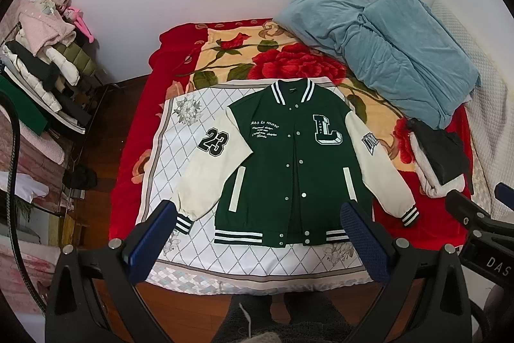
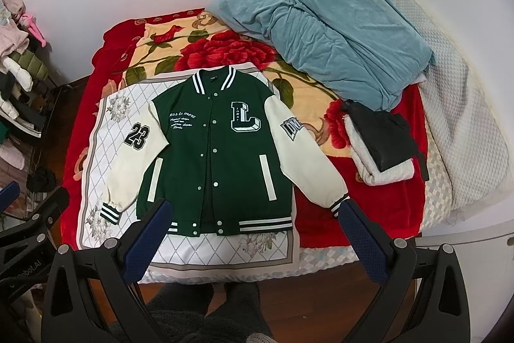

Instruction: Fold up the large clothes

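A green varsity jacket [image 1: 289,156] [image 2: 221,150] with cream sleeves lies flat, front up, on a white quilted cloth [image 1: 192,150] [image 2: 106,130] on the bed. Both sleeves spread out to the sides, and it bears a "23" patch and a big "L". My left gripper [image 1: 257,224] hangs open above the jacket's hem, holding nothing. My right gripper [image 2: 257,222] is open too, above the hem and the right cuff [image 2: 337,204]. In the left wrist view the right gripper's body shows at the right edge.
A red floral blanket [image 1: 289,60] covers the bed. A blue duvet [image 1: 401,47] [image 2: 337,31] is heaped at the back right. Folded grey and black clothes [image 1: 440,156] [image 2: 382,147] sit right of the jacket. A rack of clothes [image 1: 48,69] stands left. A person's legs [image 2: 205,304] are at the bed's foot.
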Tool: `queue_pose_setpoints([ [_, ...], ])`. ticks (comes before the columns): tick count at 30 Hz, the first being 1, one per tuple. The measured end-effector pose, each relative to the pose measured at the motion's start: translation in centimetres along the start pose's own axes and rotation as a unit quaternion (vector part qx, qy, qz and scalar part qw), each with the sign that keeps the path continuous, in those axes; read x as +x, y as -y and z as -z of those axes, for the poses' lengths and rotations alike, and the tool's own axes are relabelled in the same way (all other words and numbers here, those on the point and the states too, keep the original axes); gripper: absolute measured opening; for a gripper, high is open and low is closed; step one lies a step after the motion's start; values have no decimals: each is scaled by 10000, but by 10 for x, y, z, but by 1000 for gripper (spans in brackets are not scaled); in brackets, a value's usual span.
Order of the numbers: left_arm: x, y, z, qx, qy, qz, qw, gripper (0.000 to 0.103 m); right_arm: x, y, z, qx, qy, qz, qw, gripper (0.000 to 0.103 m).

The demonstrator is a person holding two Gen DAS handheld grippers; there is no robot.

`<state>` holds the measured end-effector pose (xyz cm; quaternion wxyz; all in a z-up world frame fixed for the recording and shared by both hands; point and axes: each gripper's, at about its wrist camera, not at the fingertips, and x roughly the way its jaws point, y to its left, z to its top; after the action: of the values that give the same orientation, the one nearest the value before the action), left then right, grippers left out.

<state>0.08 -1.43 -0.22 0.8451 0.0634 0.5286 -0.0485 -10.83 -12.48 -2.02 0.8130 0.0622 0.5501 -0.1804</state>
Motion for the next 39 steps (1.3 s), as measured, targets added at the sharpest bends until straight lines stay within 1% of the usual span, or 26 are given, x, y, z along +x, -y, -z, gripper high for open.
queue_pose_setpoints([
  [17, -3, 6, -3, -17, 25, 16, 10000, 103, -8, 9, 0, 43, 38, -5, 10000, 103],
  [21, -3, 6, -5, -43, 21, 26, 10000, 103, -8, 12, -2, 160, 95, -110, 9998, 103],
  [23, -2, 1, -7, -105, 77, 67, 9999, 103, -9, 15, -3, 316, 260, -319, 9987, 103],
  [25, 0, -5, -13, -239, 285, 122, 9992, 103, -5, 20, -1, 523, 504, -511, 9961, 103],
  [27, 7, -9, -20, -282, 508, 88, 9983, 103, 9, 29, 1, 854, 656, -631, 9922, 103],
  [30, 29, -12, -32, -222, 754, 7, 9969, 103, 50, 51, 11, 1608, 441, -685, 9836, 103],
  [32, 48, -16, -34, -239, 855, 39, 9960, 103, 84, 74, 23, 2215, 291, -659, 9725, 101],
  [33, 58, -19, -34, -239, 880, 62, 9958, 103, 99, 84, 30, 2427, 232, -623, 9678, 95],
  [34, 73, -19, -34, -223, 879, 71, 9959, 103, 113, 93, 38, 2598, 203, -577, 9637, 84],
  [35, 91, -18, -35, -193, 848, 59, 9962, 103, 136, 107, 48, 2859, 128, -472, 9570, 79],
  [36, 109, -16, -34, -169, 817, 8, 9965, 103, 152, 118, 58, 3048, 59, -438, 9514, 75],
  [37, 121, -15, -32, -156, 806, -47, 9966, 103, 168, 129, 68, 3255, 31, -458, 9444, 75],
  [39, 158, -6, -30, -118, 708, -183, 9973, 103, 207, 154, 90, 3707, -26, -484, 9275, 75],
])
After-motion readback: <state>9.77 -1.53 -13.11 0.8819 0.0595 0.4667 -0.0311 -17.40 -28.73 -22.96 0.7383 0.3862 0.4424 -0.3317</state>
